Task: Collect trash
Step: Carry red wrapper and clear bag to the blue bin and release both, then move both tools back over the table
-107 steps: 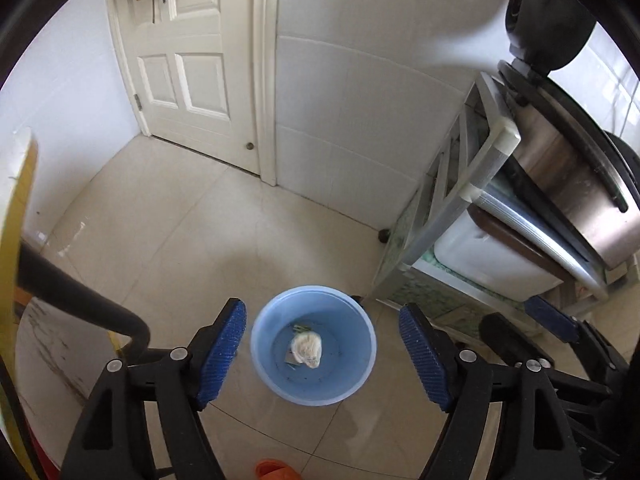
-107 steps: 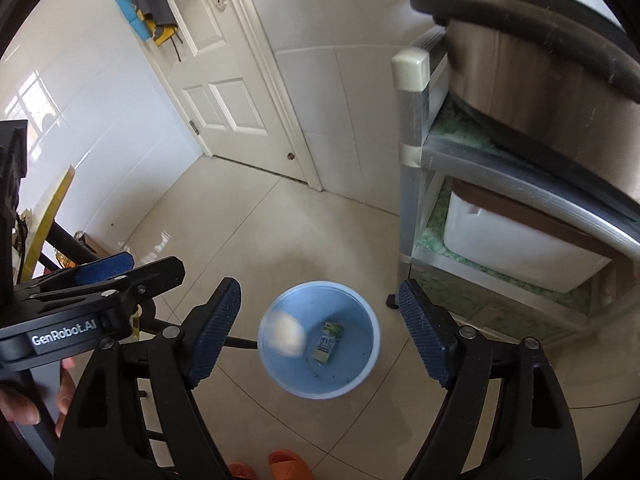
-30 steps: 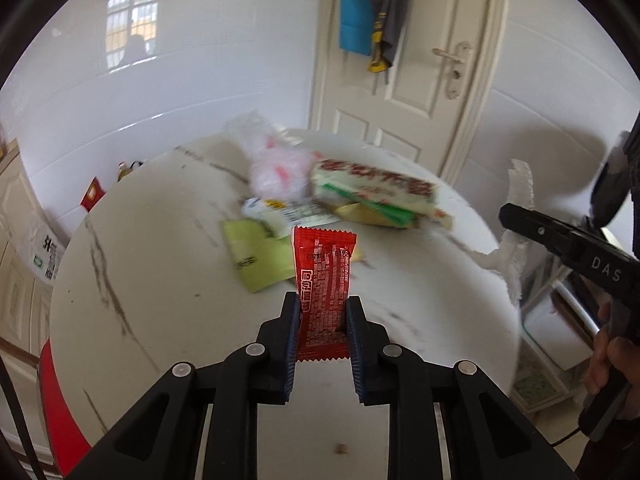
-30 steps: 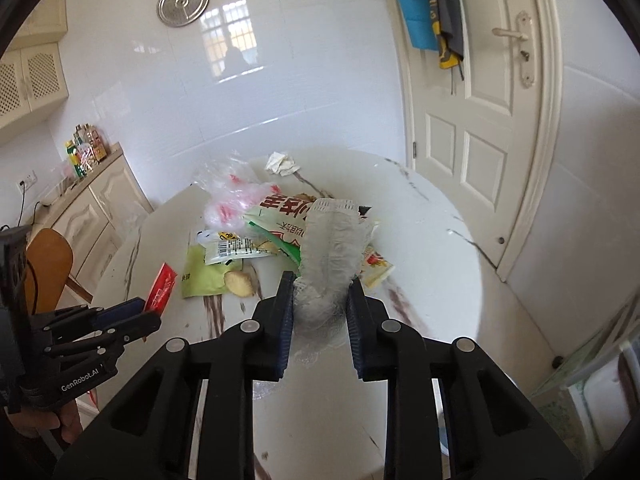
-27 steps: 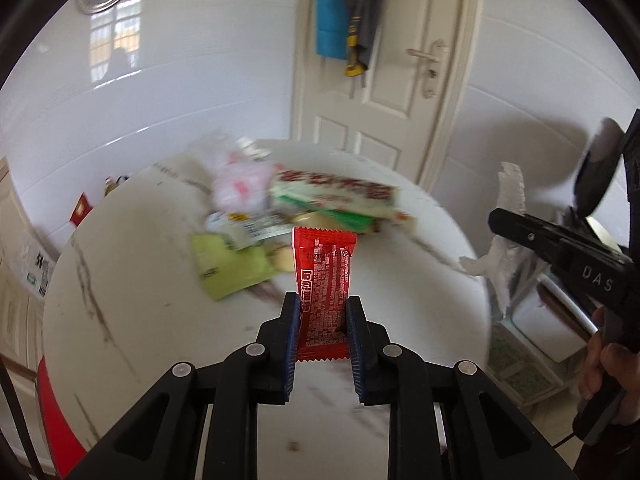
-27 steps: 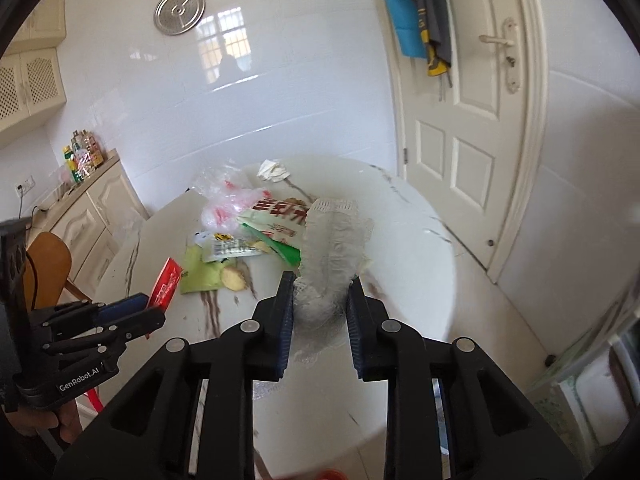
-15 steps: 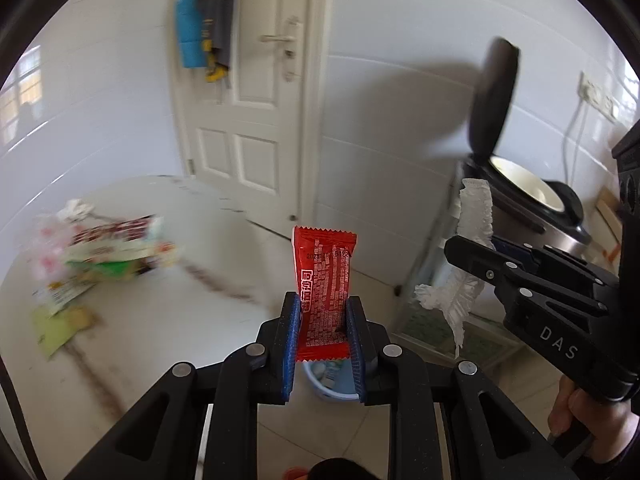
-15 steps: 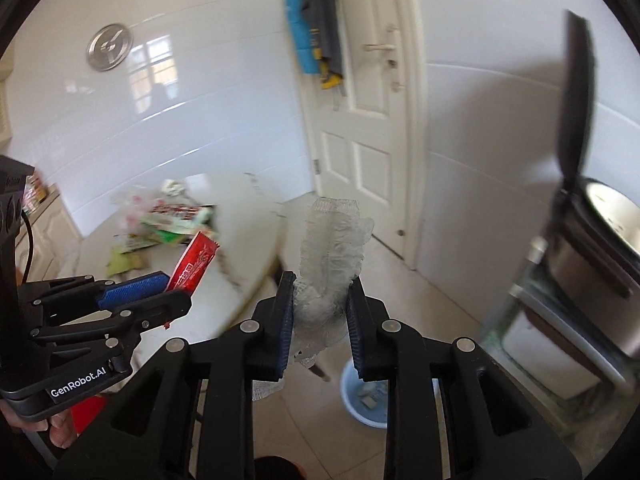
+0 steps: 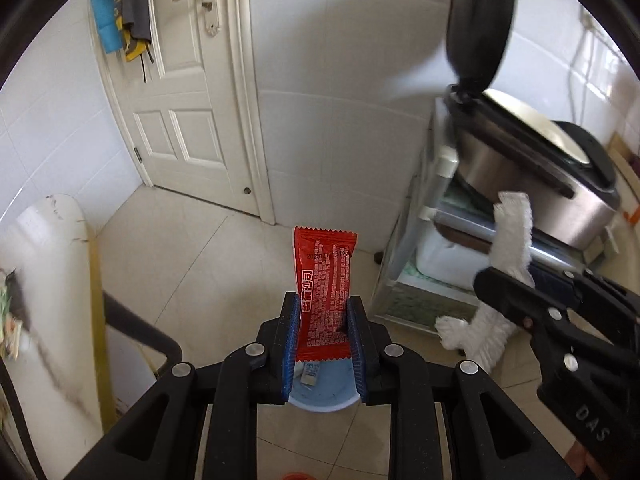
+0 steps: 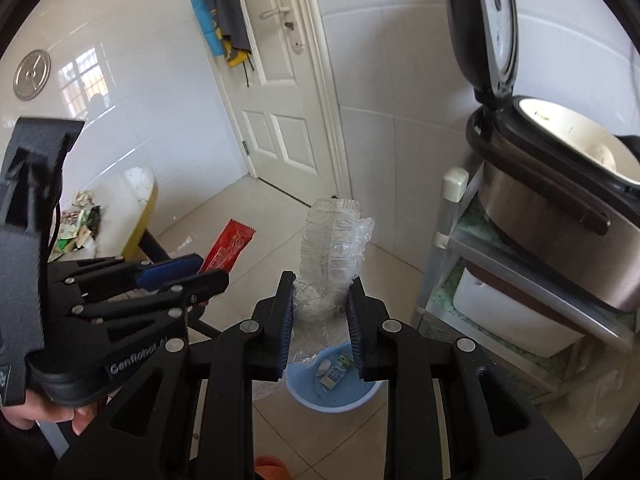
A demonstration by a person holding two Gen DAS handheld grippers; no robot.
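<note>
My left gripper (image 9: 323, 312) is shut on a red snack wrapper (image 9: 325, 276) that stands upright between its blue pads. It hangs above the blue bin (image 9: 323, 394) on the floor, which holds a few scraps. My right gripper (image 10: 322, 304) is shut on a crumpled clear plastic wrap (image 10: 334, 252), also above the blue bin (image 10: 334, 392). The right gripper and its wrap (image 9: 508, 264) show at the right of the left wrist view. The left gripper and the red wrapper (image 10: 228, 250) show at the left of the right wrist view.
A metal rack (image 10: 520, 304) with an open rice cooker (image 10: 560, 208) stands right of the bin. A round white table (image 10: 136, 196) with more trash (image 10: 76, 224) is at the left. A white door (image 10: 280, 92) is behind. An orange slipper (image 10: 272, 466) lies by the bin.
Both grippers swung from the table to the floor area and tilted down over the blue bin, still holding the red wrapper and the plastic wrap. The table has slid to the left edge.
</note>
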